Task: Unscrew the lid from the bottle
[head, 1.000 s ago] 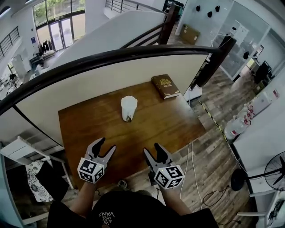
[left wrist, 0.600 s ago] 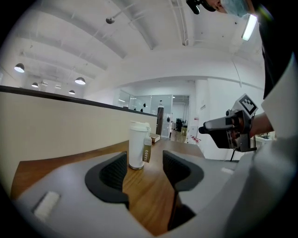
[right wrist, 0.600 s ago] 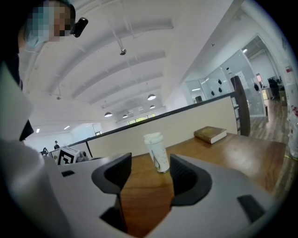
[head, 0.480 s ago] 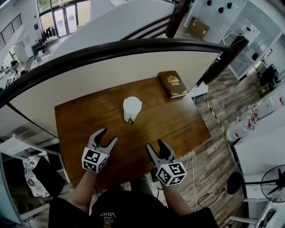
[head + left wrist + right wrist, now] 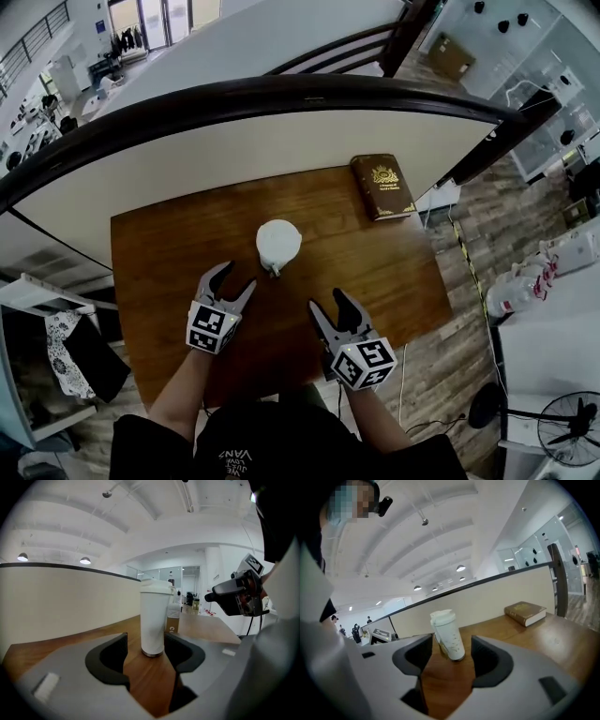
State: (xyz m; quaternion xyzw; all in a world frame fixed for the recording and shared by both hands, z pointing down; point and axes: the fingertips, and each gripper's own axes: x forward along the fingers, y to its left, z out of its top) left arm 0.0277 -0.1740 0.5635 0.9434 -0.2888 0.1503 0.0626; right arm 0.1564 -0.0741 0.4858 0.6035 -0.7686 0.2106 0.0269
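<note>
The left gripper (image 5: 234,278) was held low over the near left part of the bench (image 5: 155,253). Its fingers (image 5: 108,660) were spread, with only bare wood between them. The white bottle (image 5: 278,246) was framed just beyond their tips, untouched. It stood upright near the middle of the bench, and its lid (image 5: 156,587) was still seated on top.

The bottle was judged tall and narrow for its base, so a push from one fingertip before the other arrived could slide it along the smooth wood or tip it towards the far edge. If the body were clamped too lightly, the whole bottle would likely turn with the lid and the thread would not be loosened.

To the right, the right gripper (image 5: 328,300) was held at much the same nearness, with its fingers (image 5: 490,660) likewise spread and empty and the bottle lined up past them. Because both grippers were aimed at one slim target from the near side, a clash between them was thought possible unless one was taken higher, to the lid. A grip closed off-centre on the lid could cock it or drag the bottle over.

At the far right, the brown book (image 5: 382,187) lay well apart and posed no obstacle.
</note>
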